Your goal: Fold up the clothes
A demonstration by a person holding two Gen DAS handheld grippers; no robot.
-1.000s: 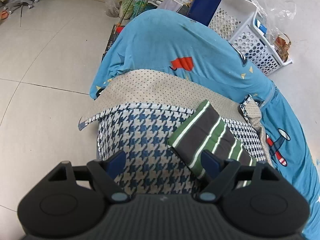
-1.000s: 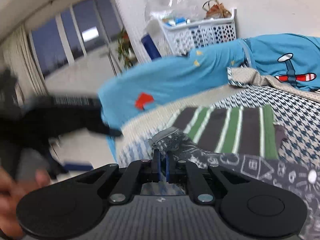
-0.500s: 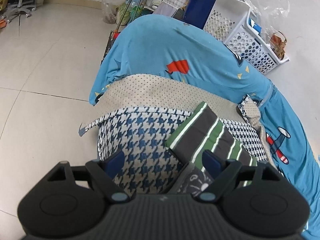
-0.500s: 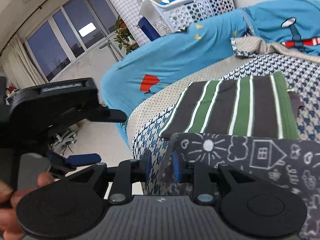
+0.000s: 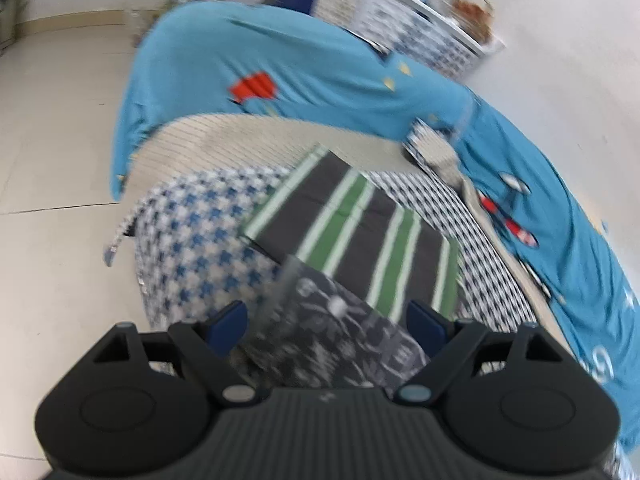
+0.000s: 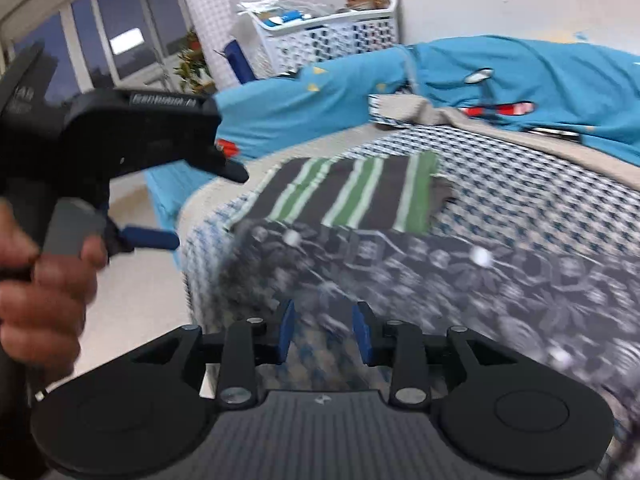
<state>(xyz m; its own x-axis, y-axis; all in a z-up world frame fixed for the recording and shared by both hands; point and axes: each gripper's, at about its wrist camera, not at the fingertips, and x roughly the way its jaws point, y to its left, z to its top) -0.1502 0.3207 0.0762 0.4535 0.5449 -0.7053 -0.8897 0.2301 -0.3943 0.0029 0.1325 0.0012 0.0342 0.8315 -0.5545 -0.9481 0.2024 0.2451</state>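
Note:
A folded garment with green, white and dark stripes (image 5: 360, 232) (image 6: 352, 196) lies on the blue-and-white houndstooth cloth (image 5: 200, 240). In front of it, a dark grey garment with white drawings (image 5: 332, 340) (image 6: 440, 276) lies flat, blurred by motion. My left gripper (image 5: 328, 320) hangs over its near corner, jaws wide and still opening, pads clear of the cloth. The jaws of my right gripper (image 6: 324, 334) are opening just above that garment's front edge, gripping nothing. In the right wrist view, a hand holds the left gripper (image 6: 202, 208) at the left.
A bright blue sheet with plane prints (image 5: 300, 60) covers the surface behind. A white perforated basket (image 5: 420, 40) (image 6: 332, 36) stands at the back. Tiled floor (image 5: 60, 160) drops away on the left, past the cloth's edge. Dark windows (image 6: 120, 40) are at far left.
The right gripper let go of the printed garment's corner and its jaws parted. That garment now lies flat before the striped one. The left gripper slid over its corner.

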